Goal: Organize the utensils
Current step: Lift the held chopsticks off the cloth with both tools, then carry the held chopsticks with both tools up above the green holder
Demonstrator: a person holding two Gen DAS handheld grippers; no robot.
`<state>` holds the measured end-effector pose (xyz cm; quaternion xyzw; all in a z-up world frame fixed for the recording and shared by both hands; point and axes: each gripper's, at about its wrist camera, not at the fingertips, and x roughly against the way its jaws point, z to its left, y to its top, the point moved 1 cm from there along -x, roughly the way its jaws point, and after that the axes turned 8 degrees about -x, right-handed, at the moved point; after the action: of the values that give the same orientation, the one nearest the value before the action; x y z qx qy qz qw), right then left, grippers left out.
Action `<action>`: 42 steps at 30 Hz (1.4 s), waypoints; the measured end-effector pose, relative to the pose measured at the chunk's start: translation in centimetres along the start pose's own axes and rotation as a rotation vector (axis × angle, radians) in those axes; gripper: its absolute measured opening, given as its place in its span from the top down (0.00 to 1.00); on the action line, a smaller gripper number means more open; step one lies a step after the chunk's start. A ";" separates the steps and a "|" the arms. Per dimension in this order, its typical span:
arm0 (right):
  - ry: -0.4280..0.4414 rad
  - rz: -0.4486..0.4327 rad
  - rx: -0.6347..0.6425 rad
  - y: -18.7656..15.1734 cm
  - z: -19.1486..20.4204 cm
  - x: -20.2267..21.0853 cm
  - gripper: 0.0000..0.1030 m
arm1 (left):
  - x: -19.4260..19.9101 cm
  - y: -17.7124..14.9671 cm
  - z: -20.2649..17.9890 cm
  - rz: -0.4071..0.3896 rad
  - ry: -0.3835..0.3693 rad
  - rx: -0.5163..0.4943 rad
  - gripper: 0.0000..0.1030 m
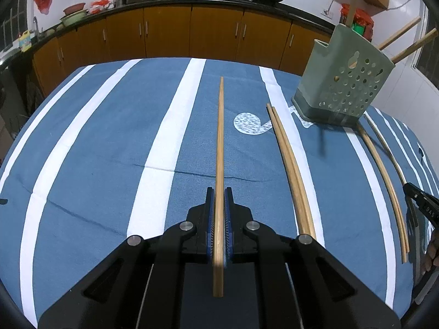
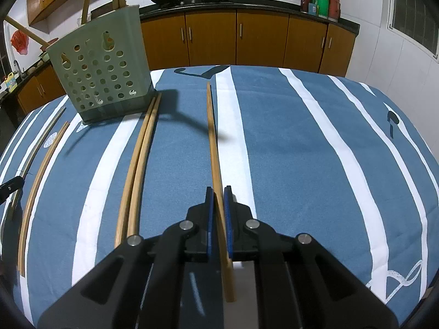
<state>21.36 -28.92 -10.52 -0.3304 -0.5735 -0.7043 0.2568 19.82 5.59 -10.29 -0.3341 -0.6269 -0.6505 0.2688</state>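
Note:
My left gripper (image 1: pixel 219 192) is shut on a wooden chopstick (image 1: pixel 220 137) that points forward over the blue striped cloth. My right gripper (image 2: pixel 219 192) is shut on another wooden chopstick (image 2: pixel 212 137), also pointing forward. A green perforated utensil holder (image 1: pixel 345 82) stands at the far right in the left wrist view and at the far left in the right wrist view (image 2: pixel 101 68), with several chopsticks sticking out of its top. A pair of chopsticks (image 1: pixel 290 164) lies on the cloth beside the holder; it also shows in the right wrist view (image 2: pixel 140 159).
More chopsticks (image 1: pixel 384 175) lie on the cloth past the holder, seen too in the right wrist view (image 2: pixel 41 170). The table's blue and white cloth (image 1: pixel 109 150) drops off at the far edge. Brown kitchen cabinets (image 1: pixel 192 33) with woks on the counter stand behind.

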 end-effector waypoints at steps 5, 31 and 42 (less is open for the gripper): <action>0.002 0.002 -0.002 0.1 0.1 0.0 0.91 | 0.0 0.0 0.0 0.000 0.000 0.001 0.91; 0.011 0.004 -0.010 0.3 0.1 -0.2 0.91 | 0.0 0.1 0.0 0.000 -0.008 0.014 0.91; 0.006 0.008 -0.014 -0.4 -0.5 0.5 0.92 | 0.6 -0.6 -1.2 0.013 0.032 -0.077 0.92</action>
<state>20.66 -29.31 -10.43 -0.3323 -0.5664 -0.7082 0.2593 18.89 4.45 -10.20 -0.3377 -0.5948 -0.6777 0.2698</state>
